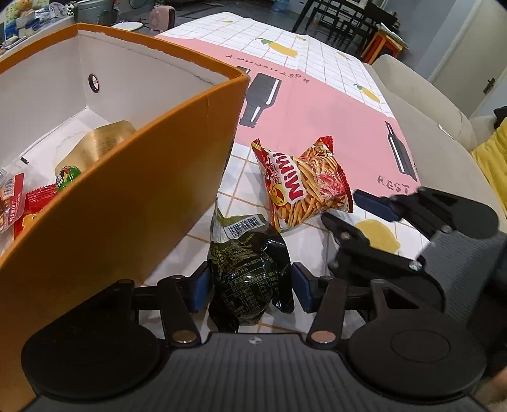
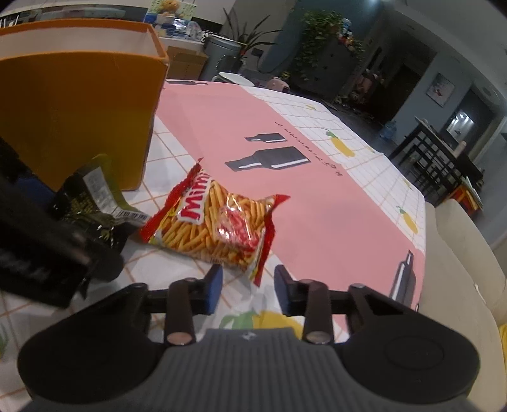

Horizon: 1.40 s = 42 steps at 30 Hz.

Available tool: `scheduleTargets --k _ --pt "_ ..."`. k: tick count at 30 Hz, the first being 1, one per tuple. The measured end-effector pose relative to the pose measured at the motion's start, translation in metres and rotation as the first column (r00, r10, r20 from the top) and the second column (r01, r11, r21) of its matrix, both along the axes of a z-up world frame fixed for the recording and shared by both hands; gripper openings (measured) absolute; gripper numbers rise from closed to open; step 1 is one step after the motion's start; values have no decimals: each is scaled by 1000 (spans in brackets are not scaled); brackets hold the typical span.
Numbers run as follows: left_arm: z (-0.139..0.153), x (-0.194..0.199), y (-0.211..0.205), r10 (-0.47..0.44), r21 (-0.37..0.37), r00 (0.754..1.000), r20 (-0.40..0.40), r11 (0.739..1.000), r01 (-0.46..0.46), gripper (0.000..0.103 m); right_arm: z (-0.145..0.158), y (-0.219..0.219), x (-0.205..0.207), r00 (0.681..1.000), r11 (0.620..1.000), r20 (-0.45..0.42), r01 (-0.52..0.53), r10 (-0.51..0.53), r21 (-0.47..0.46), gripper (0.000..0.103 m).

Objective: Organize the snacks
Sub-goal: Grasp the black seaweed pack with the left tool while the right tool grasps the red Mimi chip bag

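A dark green and black snack packet lies on the table beside the orange box. My left gripper is shut on it, one blue pad against each side. The red and yellow Mimi stick-snack bag lies flat just beyond it. My right gripper is open at that bag's near red corner, which pokes between the pads without touching them. In the left wrist view the right gripper sits just right of the Mimi bag. The box holds a gold packet, a green one and red ones.
The pink and white checked tablecloth with bottle and lemon prints covers the table. A beige sofa runs along its right edge, with a yellow cushion on it. The tall orange box stands at the left. Dark chairs are far behind.
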<state>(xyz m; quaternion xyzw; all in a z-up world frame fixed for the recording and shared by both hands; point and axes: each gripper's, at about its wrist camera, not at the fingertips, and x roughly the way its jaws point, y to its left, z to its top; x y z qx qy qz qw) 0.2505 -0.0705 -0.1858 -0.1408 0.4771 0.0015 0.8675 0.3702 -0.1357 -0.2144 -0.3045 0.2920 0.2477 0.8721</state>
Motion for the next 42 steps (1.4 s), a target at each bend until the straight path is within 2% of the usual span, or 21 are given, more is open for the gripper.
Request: scheduleTargets --k 1,6,7,14,18,22,25,29,31,34,37,42 --pt "0 0 1 0 -2 1000 -3 1000 0 60 -1 2 2 1000 1000 -3 -4 4 -1 21" --pt "0 1 2 -4 -6 1000 -12 1000 4 60 1 4 -3 999 999 -15 46 -45 29 10" --pt "0 0 3 -7 -9 1000 -14 1000 7 60 1 4 -7 998 998 -17 57 -56 31 0" --pt "4 -12 7 -30 -25 999 -38 999 29 52 11 3 -46 976 976 -74 208 -204 59 0" --pt "6 -24 9 -59 -17 996 -69 998 58 51 18 2 -73 926 930 -161 357 -341 85 0" --pt "9 -42 10 -105 -7 990 -94 995 104 49 24 6 -104 872 883 -233 461 -431 88 0" --pt "10 -55 11 -143 -5 983 -117 990 143 49 28 6 -123 839 858 -280 506 -467 84 0" --pt "11 -78 13 -215 -19 964 -160 977 214 49 36 3 -152 773 808 -368 583 -518 88 0" --pt "11 -90 13 -243 -18 954 -177 970 244 49 39 -1 -167 738 778 -417 619 -530 107 0" --pt "12 -103 11 -269 -8 942 -198 962 273 49 44 -4 -191 706 746 -470 652 -529 139 0" --pt "13 -114 11 -277 -2 937 -212 959 283 50 45 -3 -211 700 741 -499 653 -512 157 2" --pt "12 -125 15 -290 -11 936 -202 956 294 51 48 1 -230 749 781 -458 602 -480 165 11"
